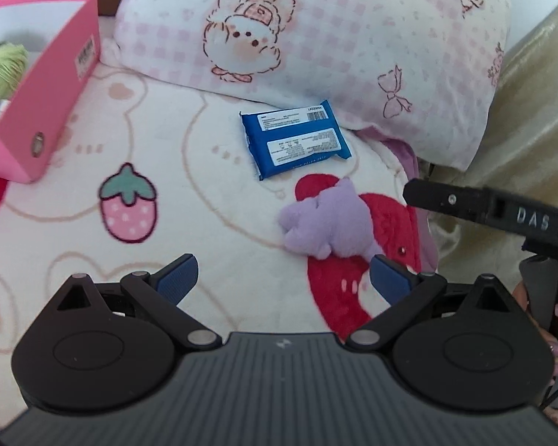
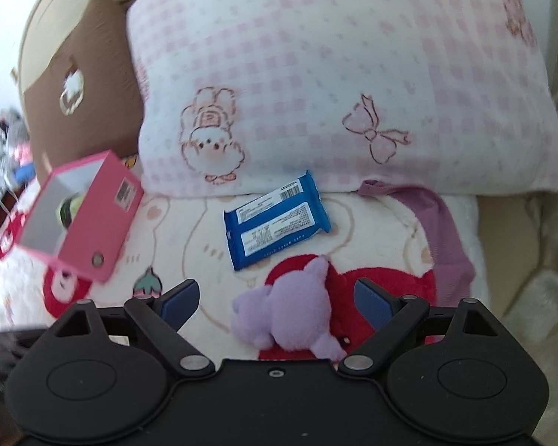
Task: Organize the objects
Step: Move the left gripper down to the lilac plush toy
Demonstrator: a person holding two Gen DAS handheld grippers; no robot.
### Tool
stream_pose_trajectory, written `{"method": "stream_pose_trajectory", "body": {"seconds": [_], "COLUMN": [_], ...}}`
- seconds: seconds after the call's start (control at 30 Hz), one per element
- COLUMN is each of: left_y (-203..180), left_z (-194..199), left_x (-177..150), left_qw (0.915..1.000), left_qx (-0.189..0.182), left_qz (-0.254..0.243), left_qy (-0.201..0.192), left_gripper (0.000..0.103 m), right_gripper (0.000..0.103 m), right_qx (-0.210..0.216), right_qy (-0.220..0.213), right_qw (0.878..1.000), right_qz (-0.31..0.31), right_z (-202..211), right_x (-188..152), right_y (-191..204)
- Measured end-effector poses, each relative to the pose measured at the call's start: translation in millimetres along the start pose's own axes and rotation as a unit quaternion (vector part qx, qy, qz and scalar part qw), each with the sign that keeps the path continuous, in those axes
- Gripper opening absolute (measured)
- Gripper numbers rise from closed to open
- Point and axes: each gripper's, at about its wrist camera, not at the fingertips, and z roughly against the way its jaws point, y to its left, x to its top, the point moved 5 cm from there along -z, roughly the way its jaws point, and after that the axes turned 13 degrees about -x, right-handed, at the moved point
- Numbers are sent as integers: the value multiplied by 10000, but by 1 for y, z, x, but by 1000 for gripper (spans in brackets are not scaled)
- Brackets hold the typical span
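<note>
Right gripper: right gripper hangs low over the bed with its blue pads spread wide and nothing held; the purple plush toy lies right between and just ahead of them.
Left gripper: left gripper is likewise spread wide and empty; in its own view the toy sits ahead and off to the right, near its right pad only.
Key relation: the toy lies centred in the right gripper's opening, so that hand looks the nearer and better placed; its long axis seems to run slantwise, from the near right corner towards the far left.
Toy's place: it rests on a red patch of the printed blanket, near the blue wipes packet, which lies further off against the pillow.
Likely goal: the pink box stands open well to the left, on the left gripper's side; a judgement only.
Hard to tell: the box holds something green and dark, half hidden by its wall. Its near end is cut off in the left view. Which way the toy faces is unclear.
</note>
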Motion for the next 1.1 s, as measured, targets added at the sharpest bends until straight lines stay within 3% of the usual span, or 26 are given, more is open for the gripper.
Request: {"method": "stream_pose_trajectory", "body": {"seconds": [0.1,0.2,0.4,0.47,0.53,0.63,0.73,0.93,1.07,1.1], "left_y": [7,10,15,16,17,21,26,28,31,32], "left_z": [-15,-32,-55,-63,-70,-79,-86,-97,-97,-96], "left_x": [-1,-5,-12,-13,-14,-14,-15,-20,-17,-16], "left_qw": [9997,9998,9995,9992,9990,9986,9981,9969,9959,9958], "left_qx": [-150,-184,-296,-337,-366,-411,-496,-757,-838,-846], "left_qz": [121,73,-3,-43,-91,-70,-2,-19,37,62], "left_qy": [-136,-59,-143,-215,-254,-327,-364,-227,-331,-359], "left_gripper": [96,82,81,81,74,67,61,42,39,39], "right_gripper": [93,93,92,92,92,92,92,91,89,84], "right_qx": [-290,-716,-504,-676,-785,-481,-320,-694,-711,-717], "right_qy": [24,28,129,99,85,121,48,18,44,78], "right_qw": [9993,9954,9942,9936,9931,9935,9955,9974,9974,9974], "right_qz": [-239,-631,-944,-896,-866,-1028,-889,-209,-91,-71], "right_z": [-19,-42,-61,-65,-68,-69,-68,-75,-80,-82], "right_x": [-1,-9,-21,-23,-23,-25,-25,-30,-31,-31], "right_y": [-7,-21,-37,-41,-44,-42,-30,-2,2,2]}}
